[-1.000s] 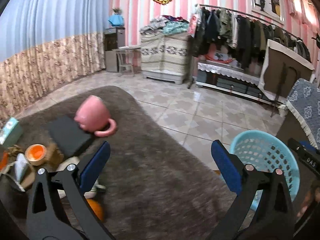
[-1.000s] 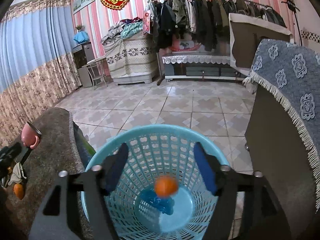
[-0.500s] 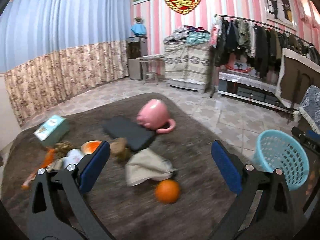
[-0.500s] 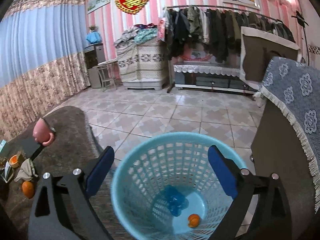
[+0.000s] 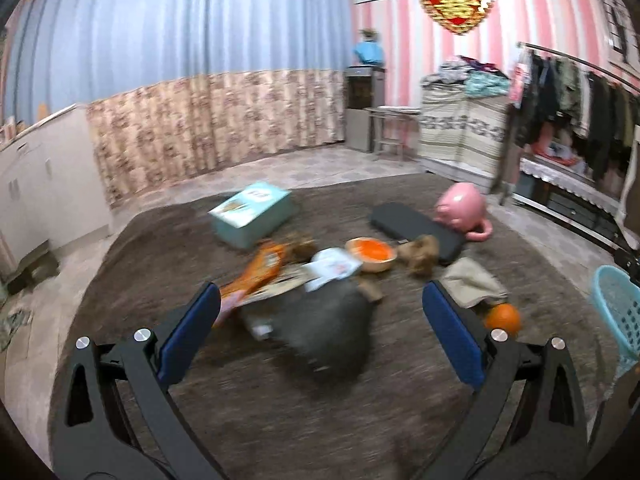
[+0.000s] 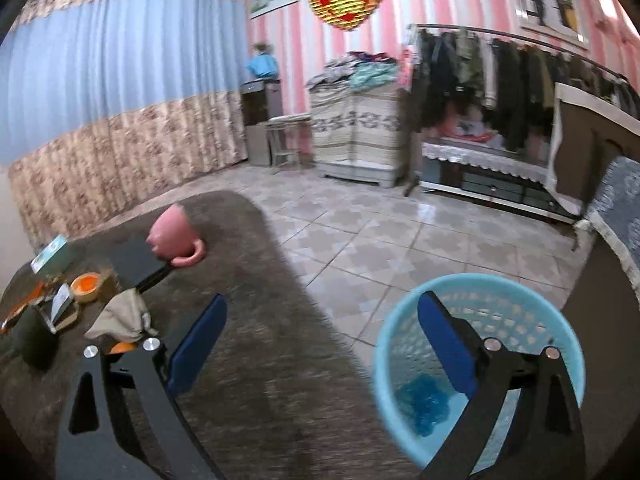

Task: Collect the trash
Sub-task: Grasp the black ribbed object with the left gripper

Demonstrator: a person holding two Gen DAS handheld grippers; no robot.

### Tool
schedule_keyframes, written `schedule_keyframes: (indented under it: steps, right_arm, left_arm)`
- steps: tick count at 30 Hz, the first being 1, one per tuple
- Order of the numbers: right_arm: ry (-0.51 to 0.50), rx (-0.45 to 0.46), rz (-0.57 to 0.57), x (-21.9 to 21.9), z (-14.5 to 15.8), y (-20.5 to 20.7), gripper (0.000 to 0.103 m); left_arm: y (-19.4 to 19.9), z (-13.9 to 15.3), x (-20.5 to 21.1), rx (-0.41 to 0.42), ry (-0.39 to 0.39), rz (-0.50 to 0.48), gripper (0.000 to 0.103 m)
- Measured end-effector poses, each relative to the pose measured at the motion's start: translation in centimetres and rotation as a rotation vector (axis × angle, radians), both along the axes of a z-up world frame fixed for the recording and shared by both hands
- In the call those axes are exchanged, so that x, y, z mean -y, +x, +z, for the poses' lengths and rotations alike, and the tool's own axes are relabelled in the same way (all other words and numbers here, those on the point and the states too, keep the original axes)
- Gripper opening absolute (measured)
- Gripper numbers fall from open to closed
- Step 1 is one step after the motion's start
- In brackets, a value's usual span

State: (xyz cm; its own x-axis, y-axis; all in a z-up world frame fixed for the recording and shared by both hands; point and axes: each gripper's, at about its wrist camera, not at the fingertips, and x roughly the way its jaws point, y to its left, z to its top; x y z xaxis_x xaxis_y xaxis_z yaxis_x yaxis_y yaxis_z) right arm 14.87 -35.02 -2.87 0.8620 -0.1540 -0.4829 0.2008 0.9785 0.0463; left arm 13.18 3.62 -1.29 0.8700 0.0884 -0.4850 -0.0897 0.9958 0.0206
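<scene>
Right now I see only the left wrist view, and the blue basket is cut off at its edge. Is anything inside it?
Observer: Yes. A blue crumpled thing lies on the bottom of the blue basket.
Operator: Do the right jaws hold something?
Observer: No. The right gripper is open, with nothing between its jaws.
Operator: Where does the basket stand?
Observer: It appears to stand on the tiled floor, beside the edge of the brown cover.
</scene>
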Motion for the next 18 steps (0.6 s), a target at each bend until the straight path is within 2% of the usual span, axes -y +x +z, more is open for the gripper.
schedule_keyframes:
  steps: [5, 10, 14, 18]
  right_arm:
    - [0.007, -0.032, 0.076, -2.7, -0.6, 0.7, 0.094]
    - [-0.015, -0.046, 0.126, -4.8, -0.9, 0.8, 0.094]
    - [-0.01, -0.076, 0.168, -6.4, -1.7, 1.4, 0.094]
    - [-0.06, -0.102, 0.198, -8.0, -2.3, 1.8, 0.094]
  left_arm:
    - [-0.6, -2.5, -3.4, -0.052, 0.003, 0.057, 0.098]
    - [-0.3, -4.5, -5.1, -0.098, -0.014, 0.069, 0.098]
    - [0.3, -5.1, -4.7, -0.117, -0.049, 0.04, 0.098]
    - [1.2, -4.9, -2.6, -0.102, -0.017, -0.001, 0.098]
